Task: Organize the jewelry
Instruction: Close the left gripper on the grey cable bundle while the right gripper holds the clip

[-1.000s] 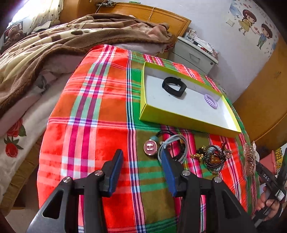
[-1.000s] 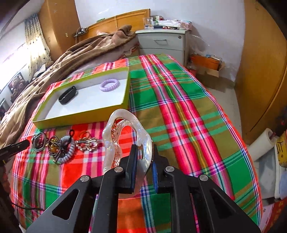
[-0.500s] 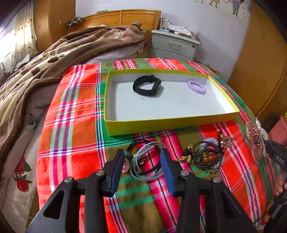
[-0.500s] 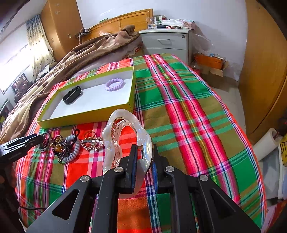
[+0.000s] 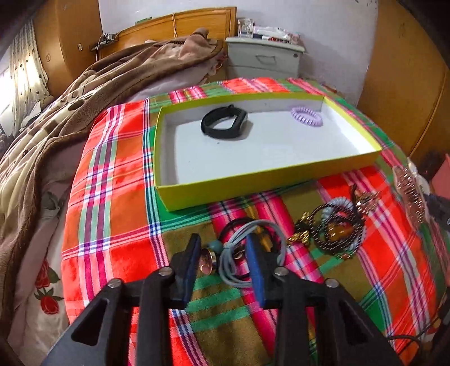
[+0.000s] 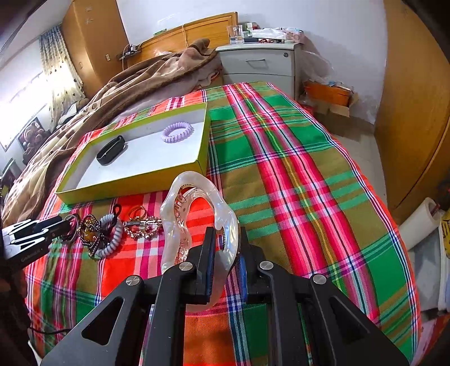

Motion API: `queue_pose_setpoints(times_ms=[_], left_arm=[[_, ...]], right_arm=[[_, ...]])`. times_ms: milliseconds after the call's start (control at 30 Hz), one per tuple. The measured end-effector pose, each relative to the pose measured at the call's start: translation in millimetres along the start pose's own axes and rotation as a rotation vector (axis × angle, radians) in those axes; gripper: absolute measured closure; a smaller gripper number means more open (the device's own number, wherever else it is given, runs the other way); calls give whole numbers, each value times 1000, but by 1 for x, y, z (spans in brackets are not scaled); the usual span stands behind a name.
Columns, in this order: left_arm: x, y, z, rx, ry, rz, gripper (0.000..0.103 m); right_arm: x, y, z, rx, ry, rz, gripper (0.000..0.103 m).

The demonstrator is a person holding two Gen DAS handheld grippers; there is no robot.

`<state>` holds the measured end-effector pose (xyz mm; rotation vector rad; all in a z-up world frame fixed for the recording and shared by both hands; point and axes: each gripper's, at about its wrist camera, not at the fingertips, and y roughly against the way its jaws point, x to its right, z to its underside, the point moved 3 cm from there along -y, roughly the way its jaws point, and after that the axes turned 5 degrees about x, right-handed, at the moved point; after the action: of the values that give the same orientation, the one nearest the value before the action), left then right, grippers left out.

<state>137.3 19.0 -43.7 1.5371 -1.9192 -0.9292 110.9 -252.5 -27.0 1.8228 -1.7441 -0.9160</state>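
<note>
Now I am working the pick step: my left gripper (image 5: 222,254) is straddling the grey cord bracelet (image 5: 239,253) with its pink charm (image 5: 206,260), the jaws having just been closing, with the cord and charm lying between them but the pads not yet pressing on either. Just beyond the right jaw the beaded tangle (image 5: 334,232) is lying on the cloth, with the gold brooch (image 6: 142,226) beside it in the right wrist view.

My right gripper (image 6: 225,263) is clamping the pearly hair claw (image 6: 197,219), jaws together on its lower curve, the loop standing up ahead of the fingertips.

Ahead of both jaws, well apart from them, the yellow-green box (image 5: 253,187) is sitting with a black band (image 5: 223,125) and a lilac coil tie (image 5: 306,112) already inside. So sorting is partly done, I am judging.

Next move, as I am reading it: finish closing on the cord without snagging the black loop under it, lift clear, carry forward over the box wall. The right load is waiting for the same trip.

Surface: a plaid cloth (image 6: 295,169), red, green and olive, soft underneath. Room: a brown blanket (image 5: 70,112) heaped beyond the left jaw, a grey nightstand (image 6: 258,64) and wooden headboard (image 5: 174,25) far ahead
</note>
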Motion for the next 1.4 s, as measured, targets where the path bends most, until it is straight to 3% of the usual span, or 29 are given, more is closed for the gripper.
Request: queue_pose_setpoints(times_ms=[67,100,300,467,667,933,1067,1100,1200,1400], left_arm=[[-2,-2,0,-8,-6,-27,74],[-2,-1,0,-5,-16,-42,80],[-1,3,2,-3,-42,-60,81],[-6,14,2,29,3,-43,81],[-11,31,7,49,69,30,81],[-39,25,22,16,114,-114,81],[-42,40,25,58,133,-85,75],[-39,44,24,76,123,-74,67],[-27,51,23,99,68,-24,66],[-1,31,28,16,-16,27,66]], right_arm=[[0,0,0,0,-2,0,88],[1,0,0,0,-3,0,88],[1,0,1,-1,-10,-2,88],[1,2,1,4,-13,0,88],[1,3,2,6,-16,-4,88],[1,6,2,9,-14,-6,88],[-1,7,3,12,-11,-10,88],[-1,7,3,11,-10,-10,88],[-3,7,4,8,-8,-11,88],[-3,7,5,4,-9,-11,88]])
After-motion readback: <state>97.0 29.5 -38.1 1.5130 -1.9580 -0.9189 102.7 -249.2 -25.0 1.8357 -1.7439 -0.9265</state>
